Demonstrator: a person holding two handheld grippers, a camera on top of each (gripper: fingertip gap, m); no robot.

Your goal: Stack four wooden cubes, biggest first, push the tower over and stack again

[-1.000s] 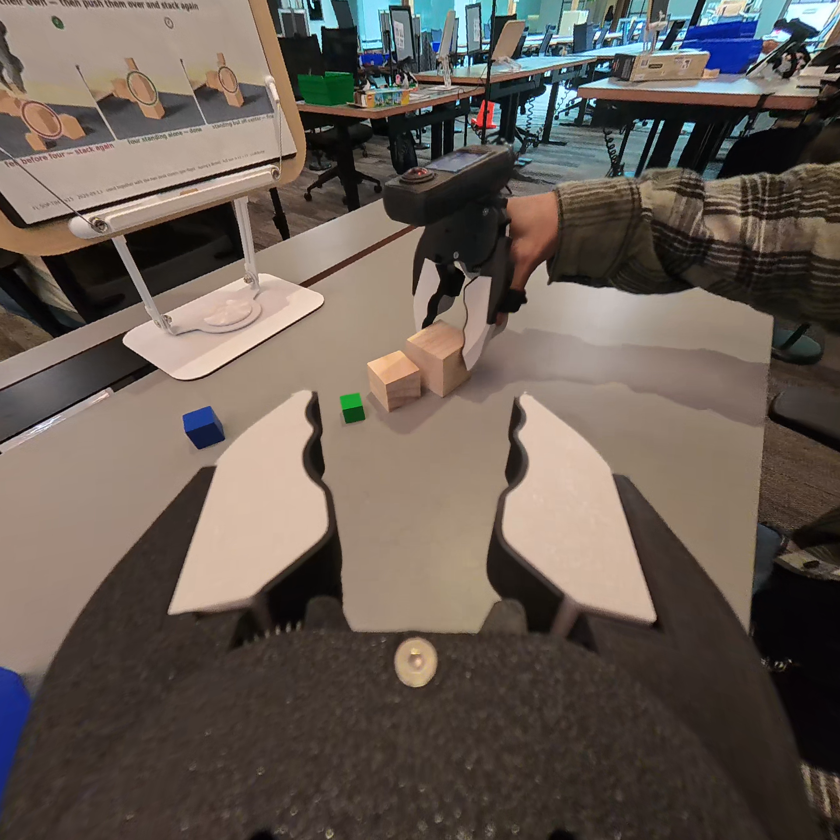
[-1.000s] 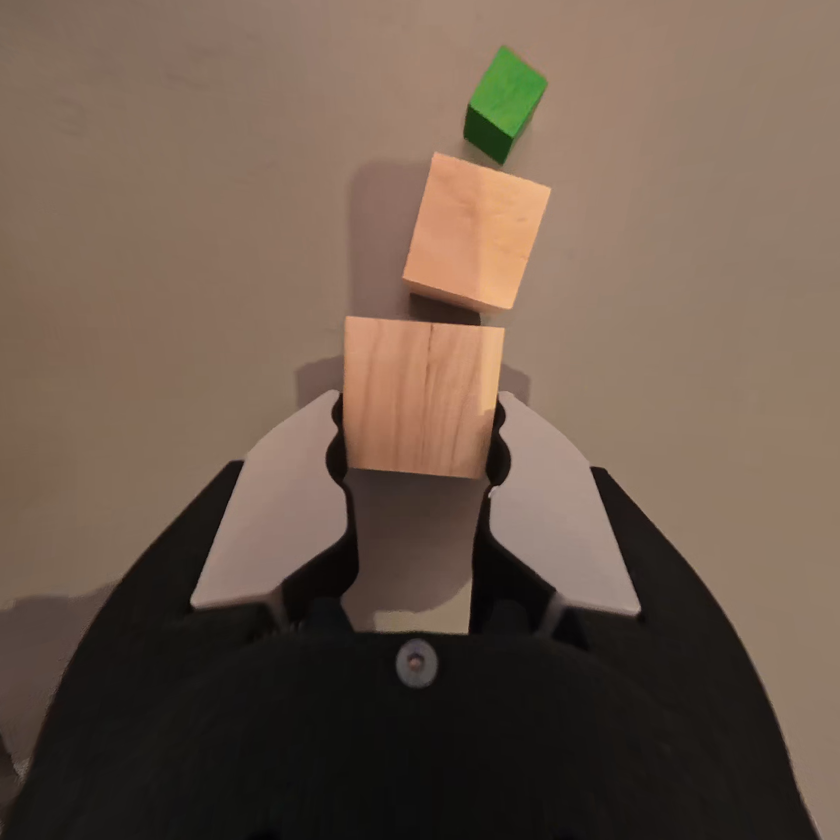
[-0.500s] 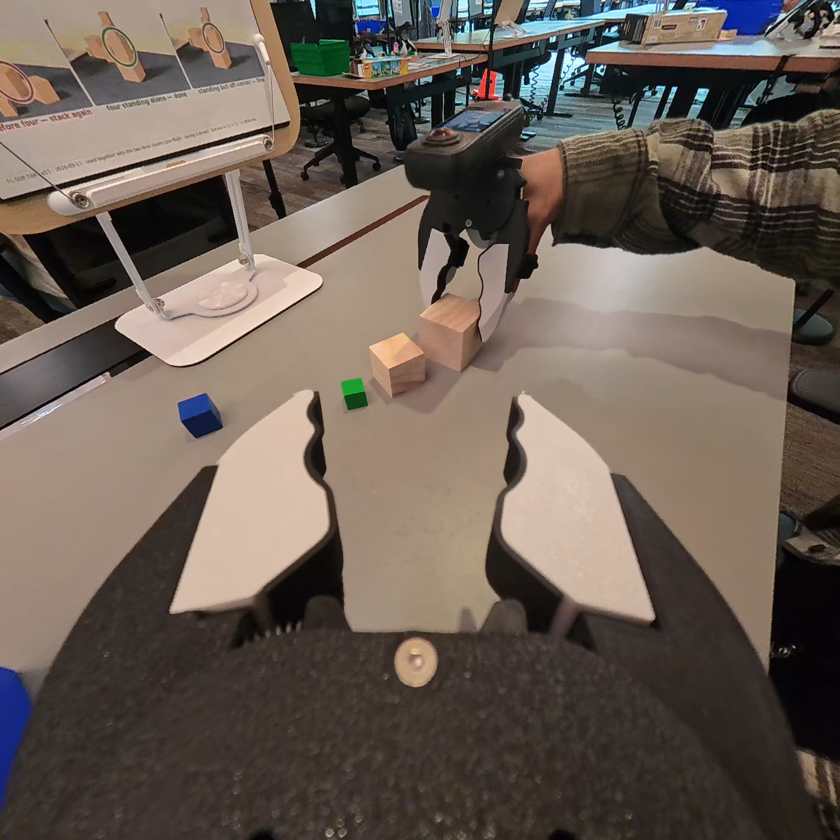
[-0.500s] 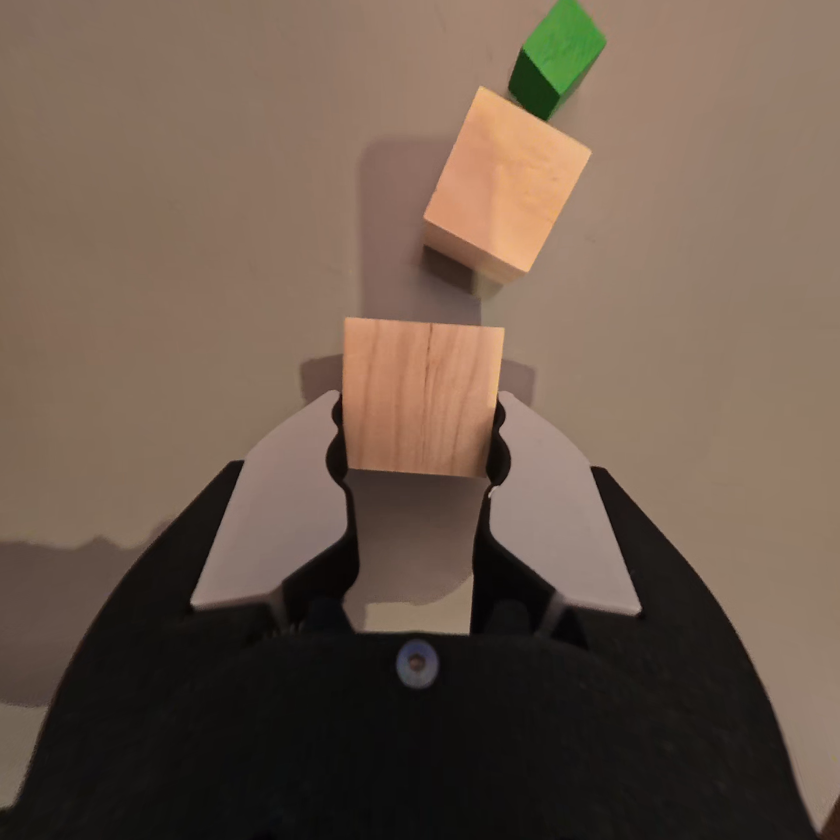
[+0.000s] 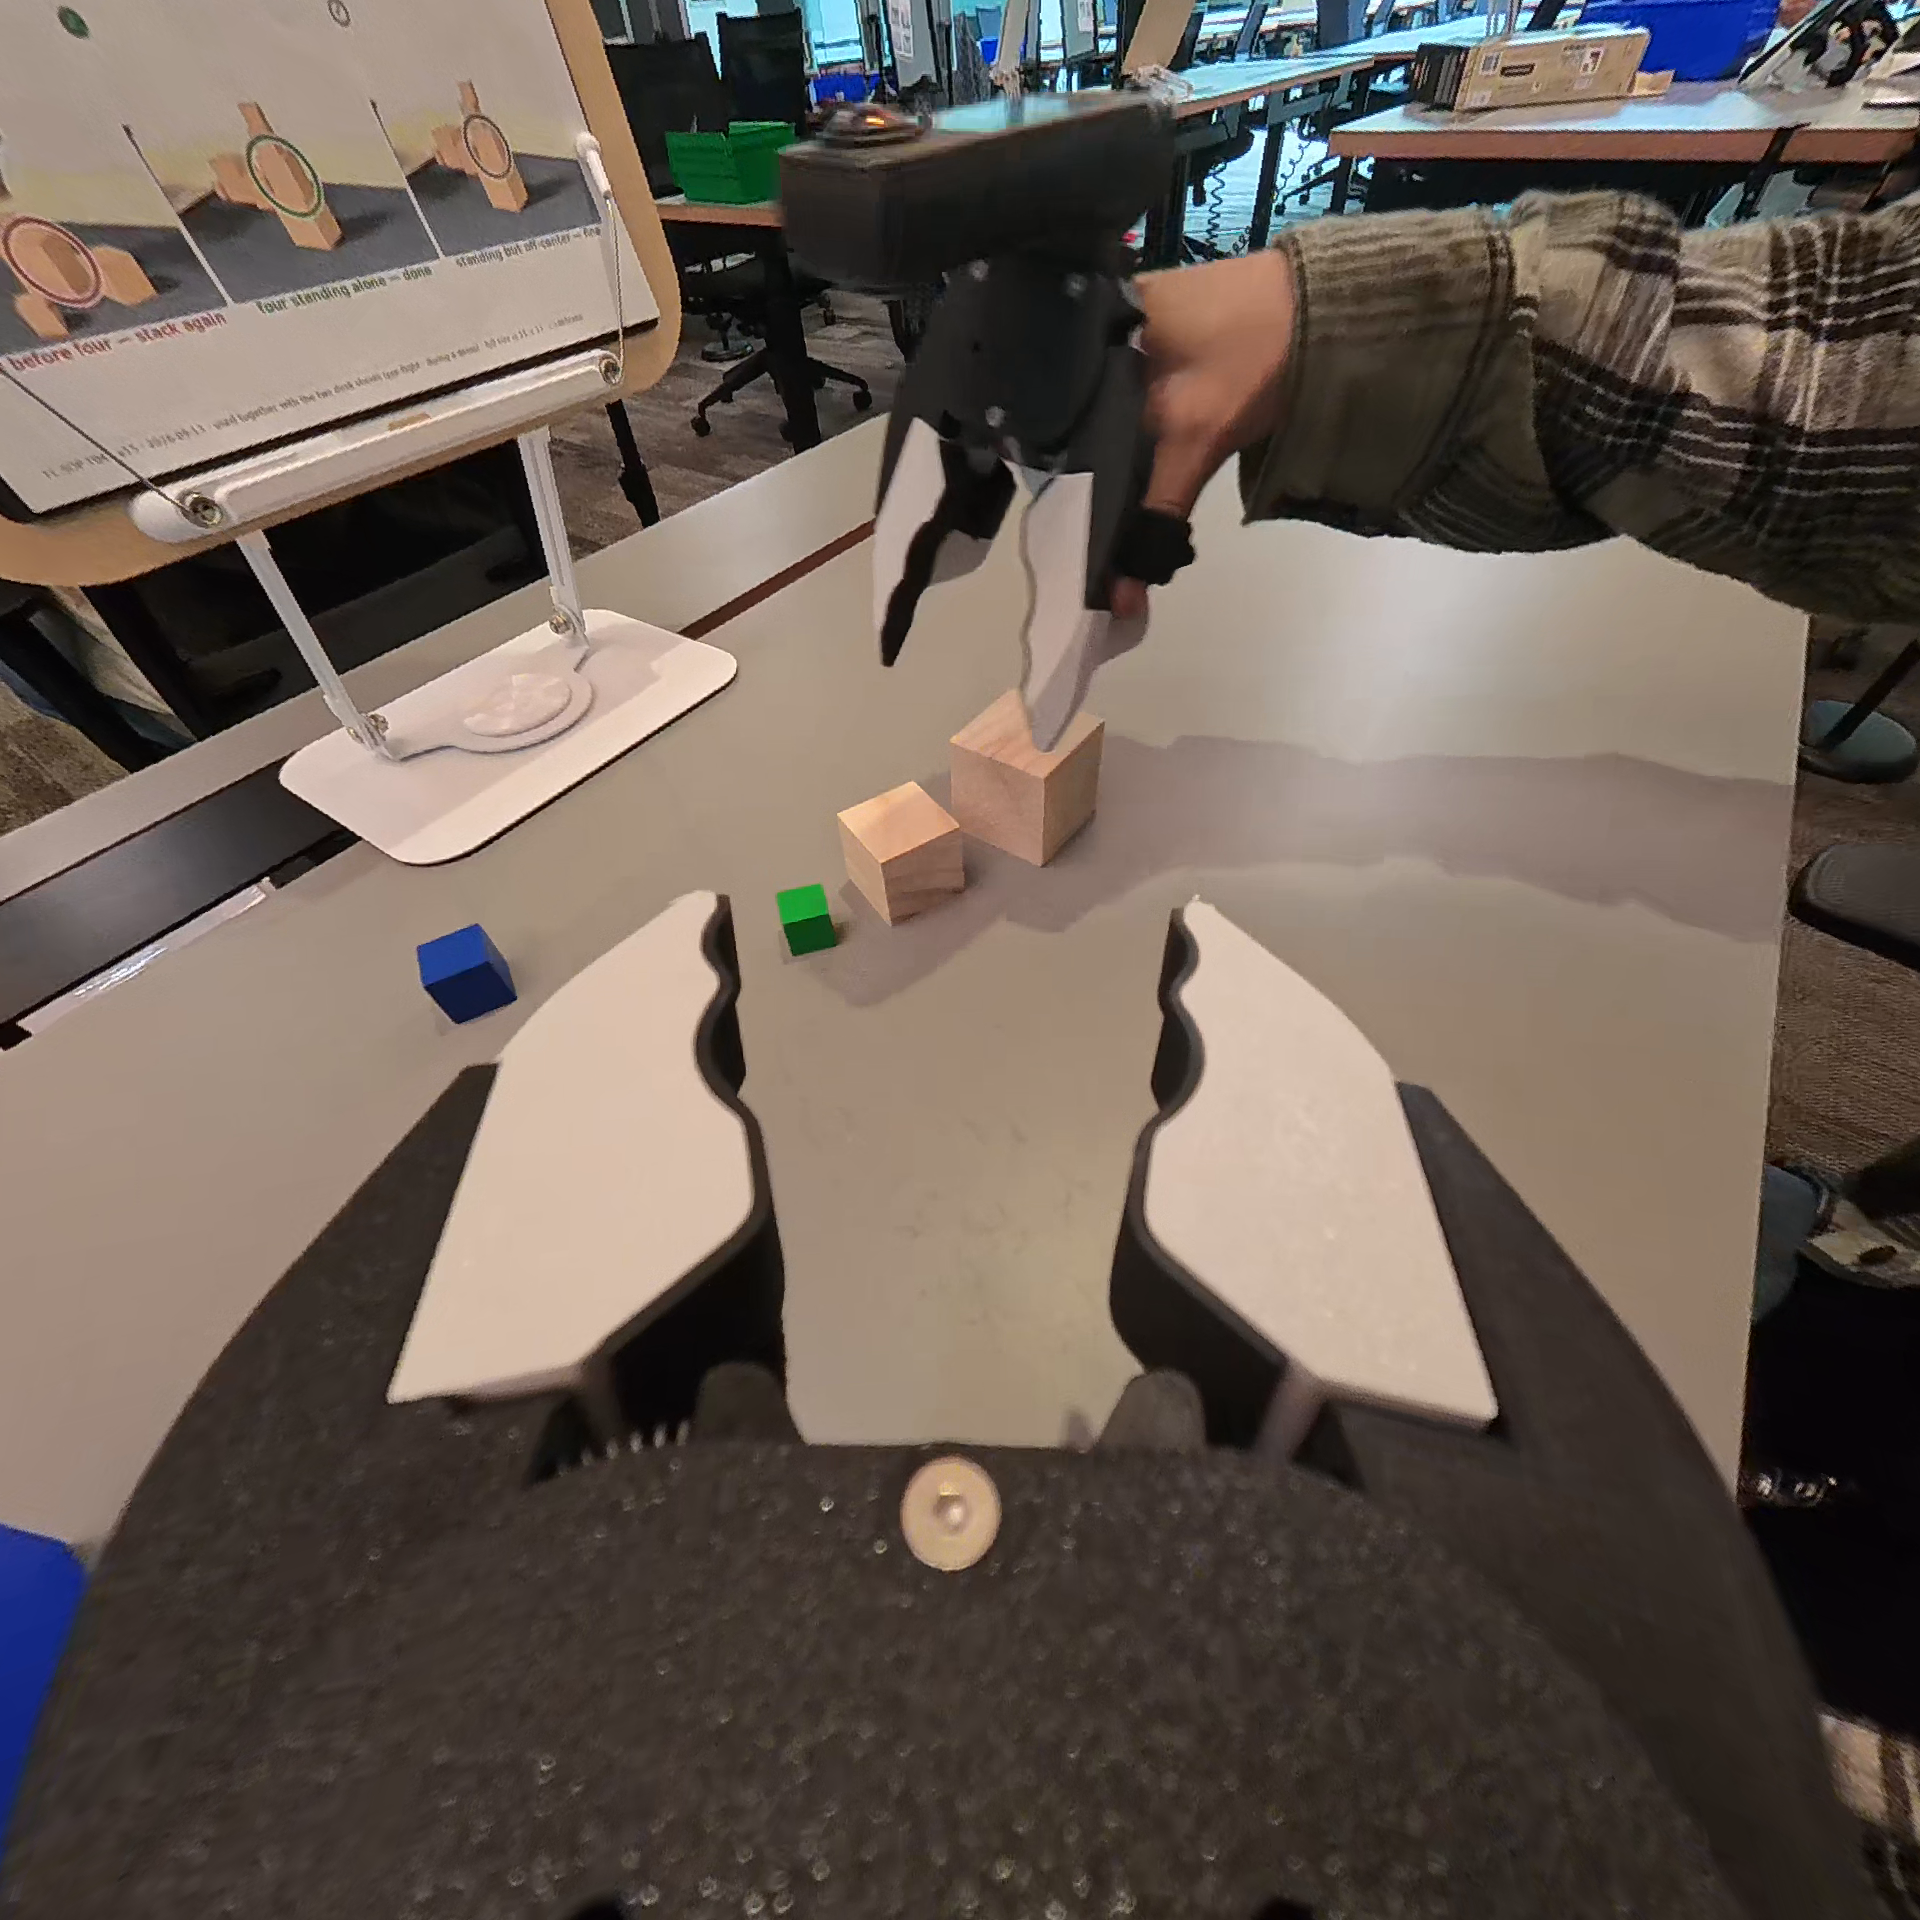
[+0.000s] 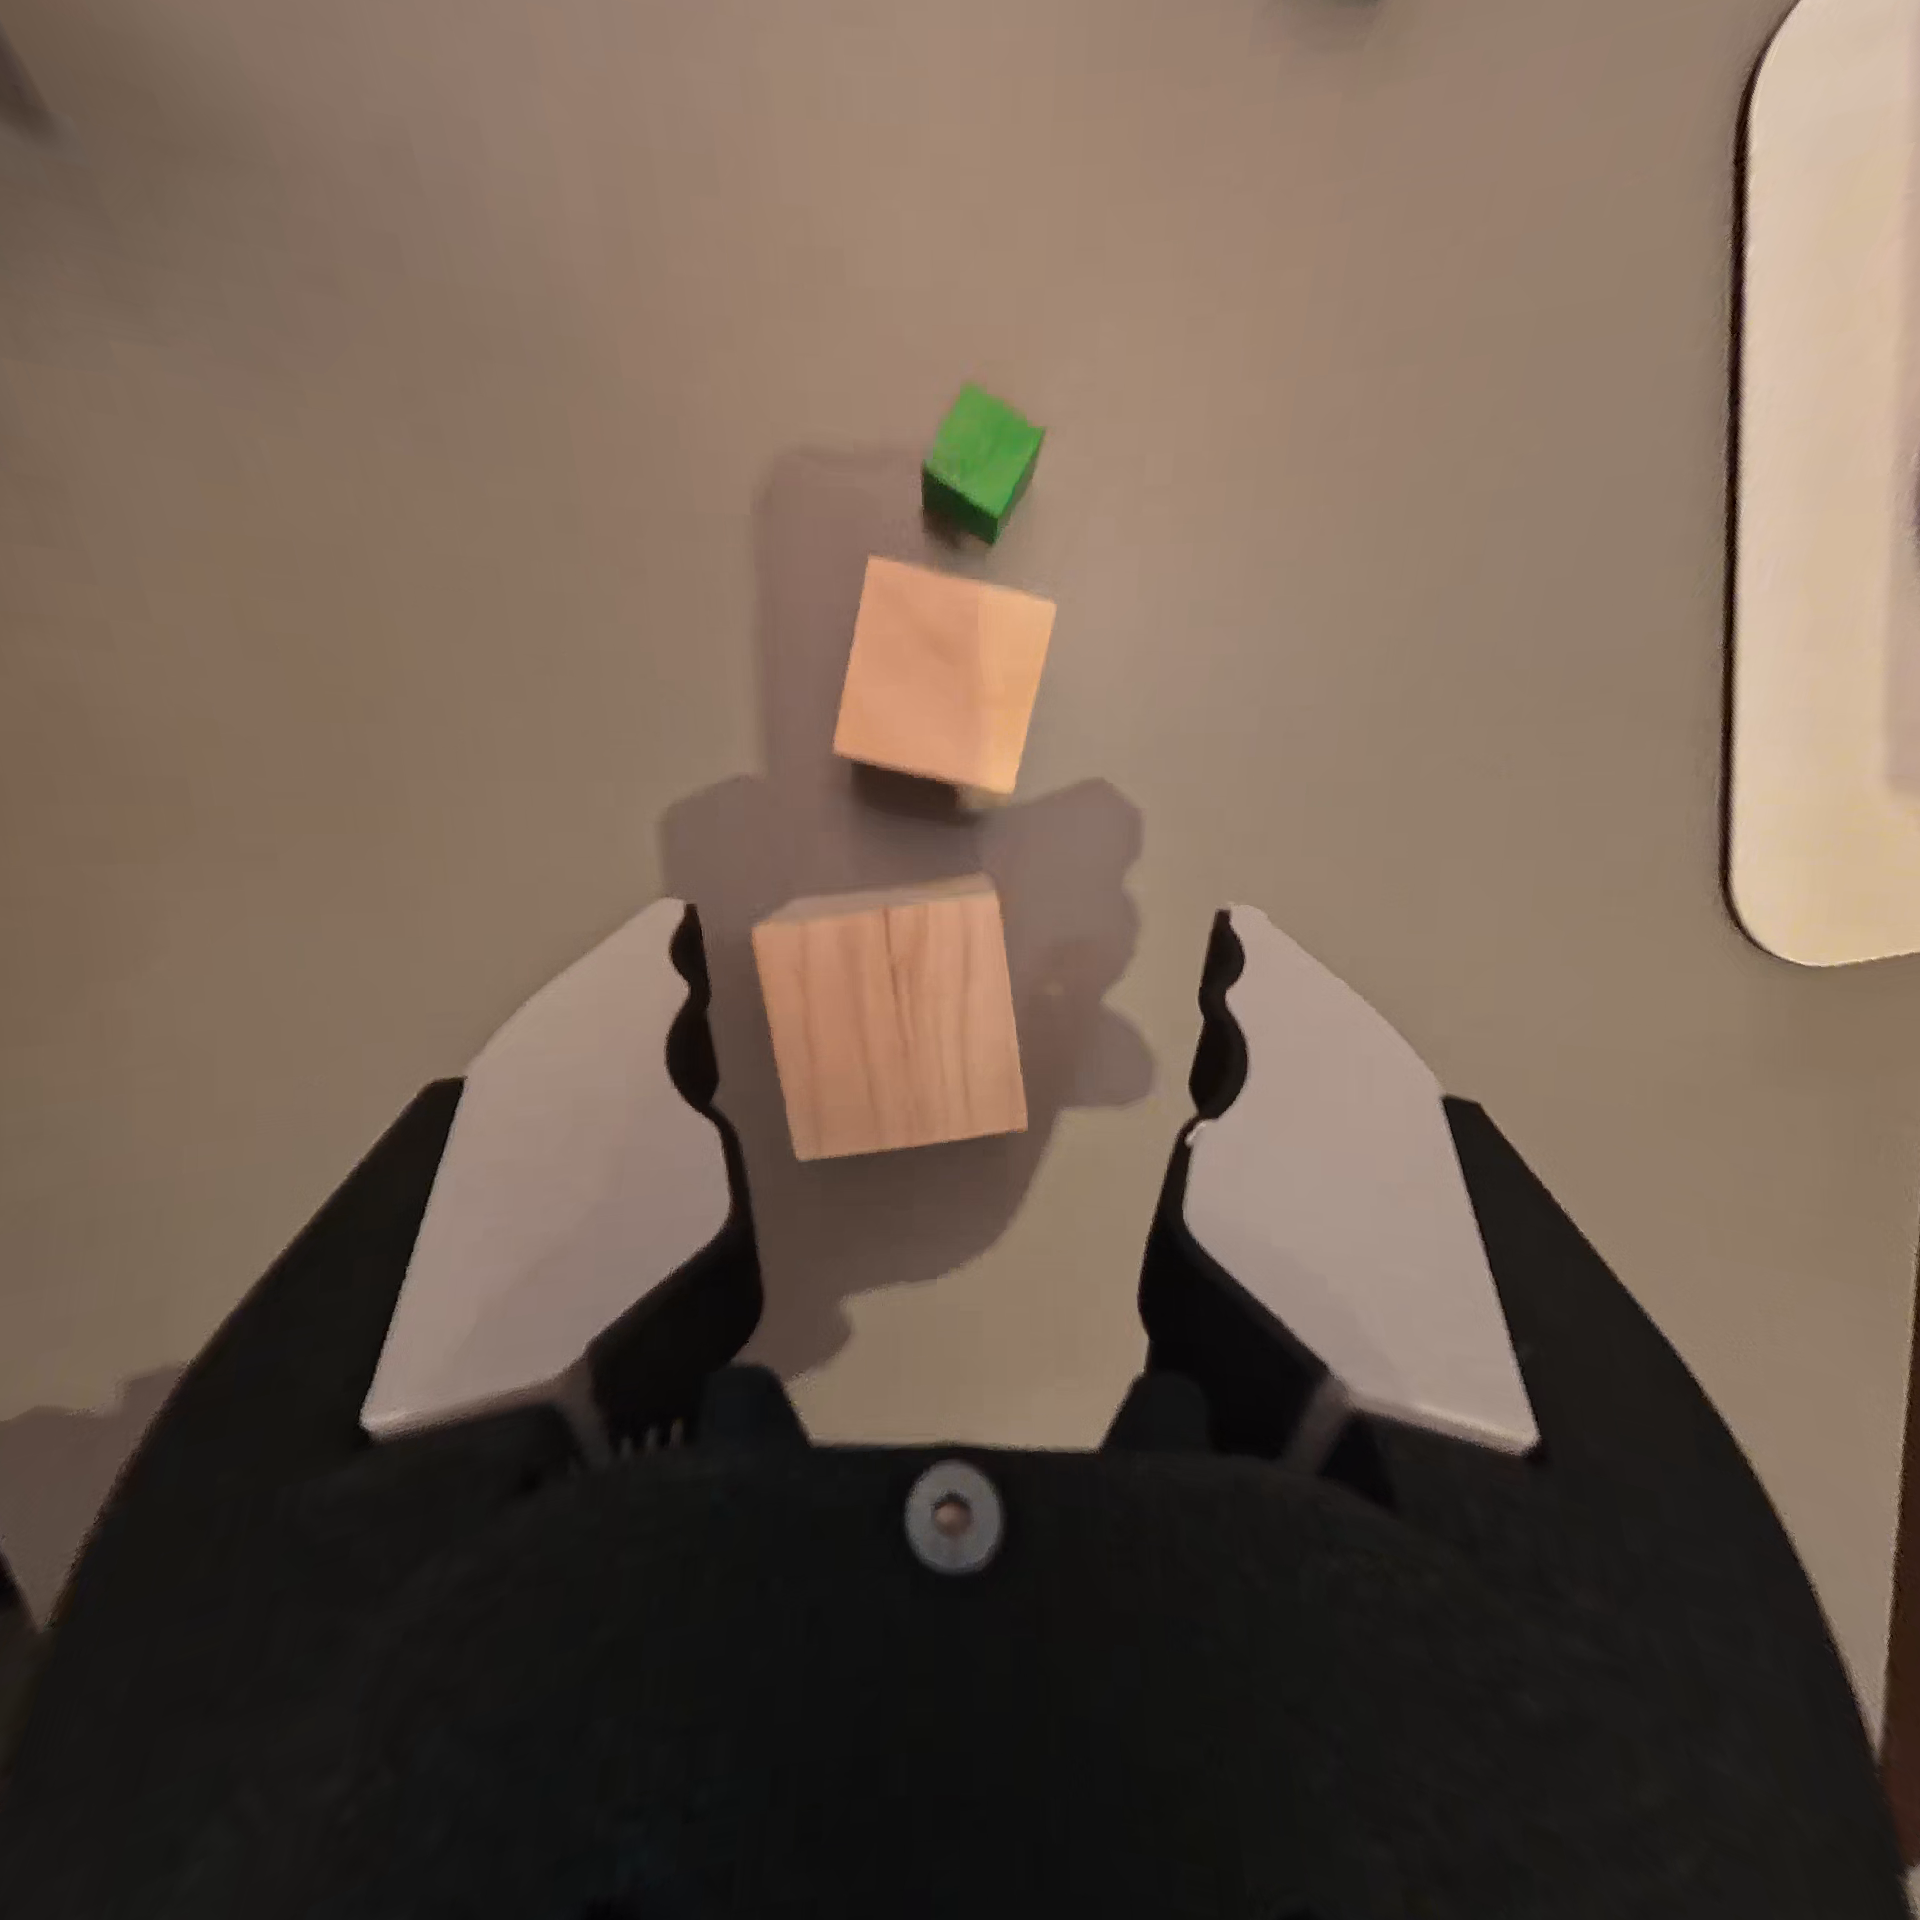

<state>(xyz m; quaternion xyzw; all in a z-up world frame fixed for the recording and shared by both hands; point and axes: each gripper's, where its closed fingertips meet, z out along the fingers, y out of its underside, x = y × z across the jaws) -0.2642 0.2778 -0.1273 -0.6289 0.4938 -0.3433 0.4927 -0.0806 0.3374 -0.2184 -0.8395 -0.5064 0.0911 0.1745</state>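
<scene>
Four cubes rest singly on the grey table (image 5: 1351, 935). The biggest plain wooden cube (image 5: 1029, 792) (image 6: 890, 1029) stands farthest right. A smaller plain wooden cube (image 5: 902, 852) (image 6: 943, 673) sits just left of it, then a small green cube (image 5: 806, 920) (image 6: 982, 464), then a blue cube (image 5: 465, 972) farther left. My right gripper (image 6: 951, 1023) (image 5: 971, 696) is open and hangs above the biggest cube, apart from it. My left gripper (image 5: 951, 997) is open and empty, low over the table's near part, short of the cubes.
A white stand base (image 5: 509, 727) (image 6: 1829, 520) carries a board with an instruction sheet (image 5: 281, 239) at the back left. A person's plaid sleeve (image 5: 1610, 395) reaches in from the right. The table's right edge (image 5: 1782, 935) drops to carpet. Office desks and chairs stand behind. My right fingertips sit around 20 cm from my left ones. My left tips are about 20 cm from the smaller plain wooden cube (image 6: 943, 673), my right tips only 6 cm. The left camera catches it too, in the left wrist view (image 5: 896, 822).
My right gripper has opened, let go of the biggest wooden cube and risen above it. The cube now stands alone on the table. My left gripper stays open and has hardly moved.
</scene>
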